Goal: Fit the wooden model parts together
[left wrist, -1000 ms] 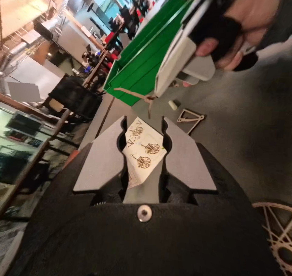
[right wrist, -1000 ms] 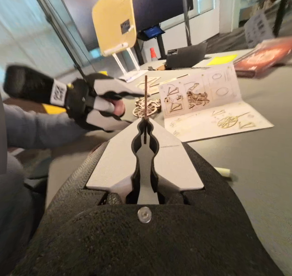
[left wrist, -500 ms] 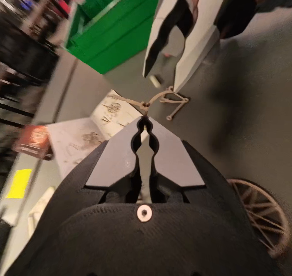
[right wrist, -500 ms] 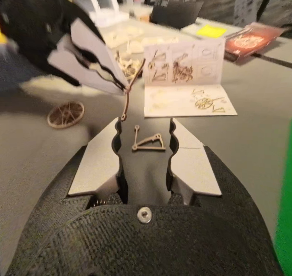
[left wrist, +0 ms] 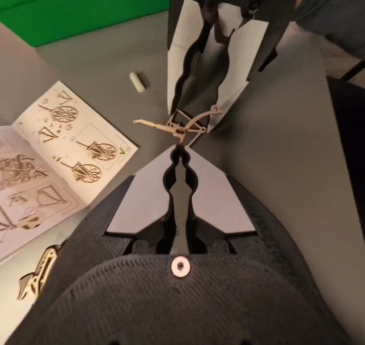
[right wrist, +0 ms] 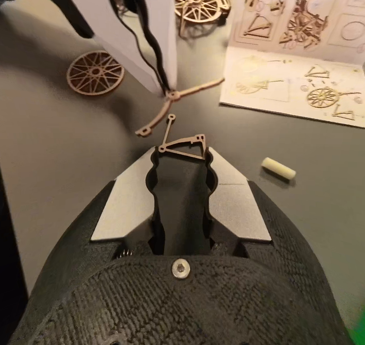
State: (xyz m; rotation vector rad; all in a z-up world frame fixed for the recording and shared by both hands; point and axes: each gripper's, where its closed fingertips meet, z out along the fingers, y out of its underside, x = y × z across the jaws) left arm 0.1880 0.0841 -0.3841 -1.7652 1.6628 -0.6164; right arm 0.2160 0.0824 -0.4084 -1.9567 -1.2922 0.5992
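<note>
Wooden parts, on a grey table (right wrist: 276,137), largest first. Green bin (left wrist: 69,9): far edge of table. Booklet (left wrist: 59,157): open flat, left of the grippers in the left wrist view. Left gripper (left wrist: 180,145): clenched on the curved arm (right wrist: 171,102), pinching it at its hub and holding it clear of the table. Right gripper (right wrist: 181,150): jaws spread, tips straddling the triangular frame (right wrist: 183,147), which lies flat; contact cannot be told. Partly built model (right wrist: 199,1): beyond the left gripper. Spoked wheel (right wrist: 95,72): flat, well apart from the frame. White peg (right wrist: 278,170): lying right of the right gripper.
</note>
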